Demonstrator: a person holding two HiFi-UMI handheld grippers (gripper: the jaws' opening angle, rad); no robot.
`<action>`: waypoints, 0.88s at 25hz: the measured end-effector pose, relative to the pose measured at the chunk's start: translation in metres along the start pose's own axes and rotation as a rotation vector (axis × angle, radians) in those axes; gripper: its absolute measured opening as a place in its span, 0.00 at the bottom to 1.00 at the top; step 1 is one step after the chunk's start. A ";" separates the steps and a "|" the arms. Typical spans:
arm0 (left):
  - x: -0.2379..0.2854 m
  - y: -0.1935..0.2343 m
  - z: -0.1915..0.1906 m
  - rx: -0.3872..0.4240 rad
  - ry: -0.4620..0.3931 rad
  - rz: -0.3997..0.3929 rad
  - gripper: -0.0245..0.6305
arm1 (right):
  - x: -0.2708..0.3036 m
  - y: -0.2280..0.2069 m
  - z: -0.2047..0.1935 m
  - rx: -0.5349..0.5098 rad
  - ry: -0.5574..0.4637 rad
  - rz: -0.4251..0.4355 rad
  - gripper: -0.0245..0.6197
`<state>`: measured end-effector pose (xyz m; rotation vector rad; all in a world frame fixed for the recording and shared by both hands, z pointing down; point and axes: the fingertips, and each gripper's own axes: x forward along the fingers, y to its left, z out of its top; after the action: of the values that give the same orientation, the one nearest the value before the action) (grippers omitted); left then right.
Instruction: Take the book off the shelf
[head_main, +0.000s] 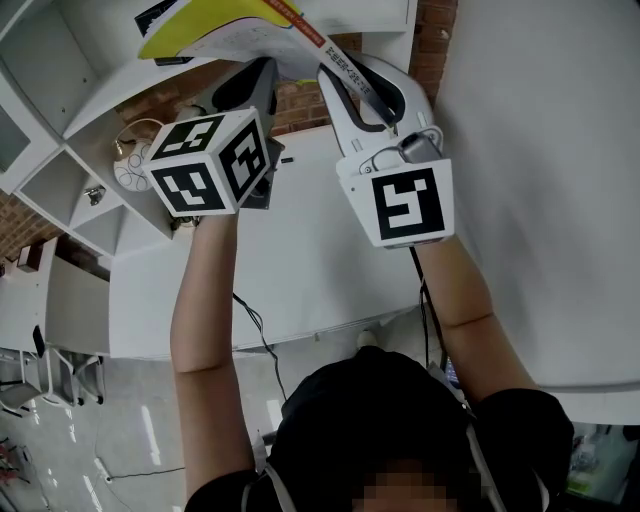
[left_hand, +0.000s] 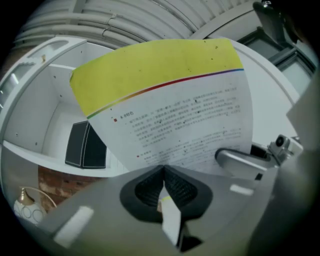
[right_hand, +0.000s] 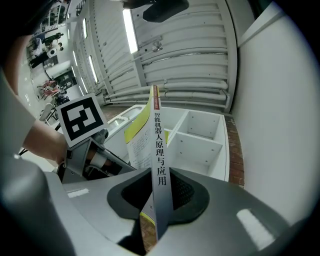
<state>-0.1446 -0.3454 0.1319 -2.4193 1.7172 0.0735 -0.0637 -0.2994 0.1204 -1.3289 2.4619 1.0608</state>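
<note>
1. Hanging in the air in front of the white cubby shelf (left_hand: 30, 115), the thin paperback book with the yellow-and-white cover (left_hand: 165, 110) sits in no compartment. Judged from that, it is already off the shelf.
2. Its narrow white spine with black characters (right_hand: 158, 150) rises straight out of the right claw (right_hand: 161, 187) and runs away from it. The book's long axis therefore lies along the line that claw points, and the book is edge-on to it.
3. The right claw is closed narrow on the book at its spine, one pad on each cover.
4. The left claw (left_hand: 163, 172) is pinched tight on the book's lower edge, and the printed cover spreads flat above and beyond it, face-on.
5. Neither hand is nearer, since both hold the book. In the head view the two claws stand side by side beneath it, with arms raised.
6. The white desk (head_main: 300, 270) lies well below the book and both claws. The coming move is probably a descent, and it seems to need both claws to keep their spacing so the thin book does not twist.
</note>
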 end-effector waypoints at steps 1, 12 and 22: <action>-0.003 0.000 -0.005 -0.005 0.009 -0.001 0.05 | -0.003 0.004 -0.002 0.006 0.009 0.007 0.16; -0.047 -0.005 -0.086 -0.025 0.124 0.000 0.05 | -0.045 0.066 -0.041 0.073 0.107 0.094 0.16; -0.086 -0.003 -0.163 -0.073 0.225 0.016 0.05 | -0.079 0.128 -0.078 0.184 0.176 0.184 0.16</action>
<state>-0.1802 -0.2919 0.3041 -2.5511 1.8562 -0.1419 -0.1014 -0.2515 0.2782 -1.2059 2.7788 0.7549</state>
